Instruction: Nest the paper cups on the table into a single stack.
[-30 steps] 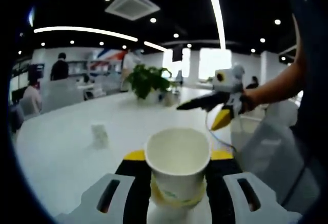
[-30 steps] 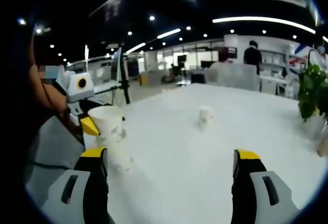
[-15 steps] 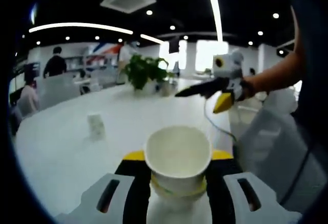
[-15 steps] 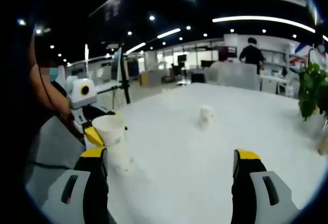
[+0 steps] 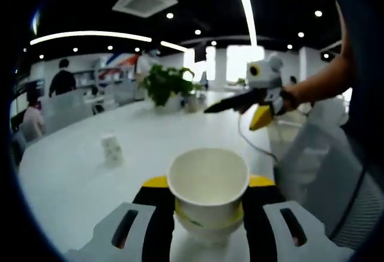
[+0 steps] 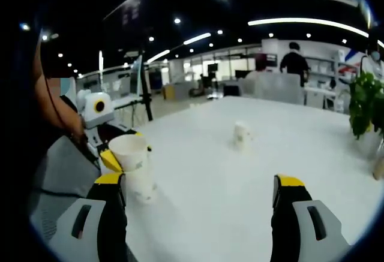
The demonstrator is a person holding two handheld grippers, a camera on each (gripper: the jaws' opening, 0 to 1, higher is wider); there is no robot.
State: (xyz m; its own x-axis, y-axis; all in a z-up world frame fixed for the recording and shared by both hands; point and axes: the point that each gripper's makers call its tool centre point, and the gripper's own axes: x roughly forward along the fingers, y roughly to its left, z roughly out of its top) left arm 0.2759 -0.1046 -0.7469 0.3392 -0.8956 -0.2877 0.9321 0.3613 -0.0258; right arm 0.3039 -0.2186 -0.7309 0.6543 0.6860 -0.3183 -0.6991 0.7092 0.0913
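My left gripper (image 5: 208, 181) is shut on a white paper cup (image 5: 208, 175) whose open mouth faces the camera. That cup sits partly inside a second cup (image 5: 210, 223) with a yellow-green print, which stands on the white table (image 5: 72, 184). In the right gripper view the same pair shows at the left: the held cup (image 6: 129, 153) above the lower cup (image 6: 143, 184), with the left gripper (image 6: 111, 154) beside them. A third cup (image 6: 242, 135) stands alone mid-table, and is also the small cup (image 5: 111, 148) in the left gripper view. My right gripper (image 6: 198, 205) is open and holds nothing.
A potted plant (image 5: 167, 88) stands on the far side of the table, at the right edge as the plant (image 6: 367, 109). The right gripper (image 5: 237, 115) hovers over the table's right part, held by a bare arm (image 5: 318, 91). People and desks fill the background.
The held cup has sunk deeper into the lower cup, so less of the lower cup's wall shows. The right gripper has stayed open and nearly still.
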